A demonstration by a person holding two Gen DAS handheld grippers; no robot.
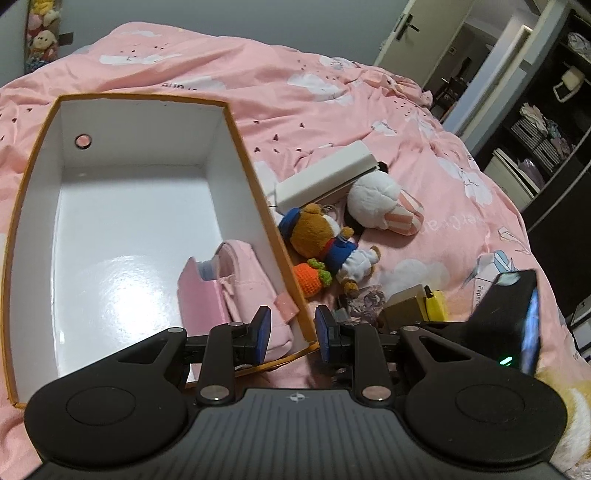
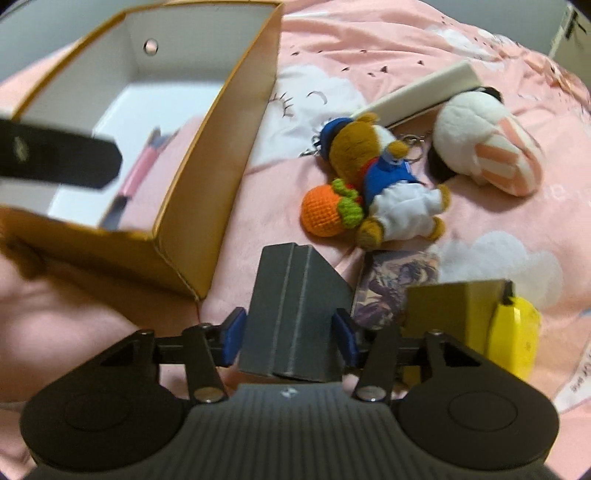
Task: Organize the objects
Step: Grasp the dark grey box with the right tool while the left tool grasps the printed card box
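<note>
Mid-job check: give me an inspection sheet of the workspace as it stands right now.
Surface: pink cloud-print bed cover, rumpled.
Job's things: open orange box holds only a pink pouch; grey block outside it.
Clutter: bear plush, crochet orange, white plush, flat white box, picture card, gold box and yellow item, all on the cover right of the box.
Grippers: left tongs open, straddling the box's near corner wall; right tongs with pads against both sides of the grey block.
Cables: nothing seen.
Surroundings: open door, dark shelves beyond the bed.
</note>
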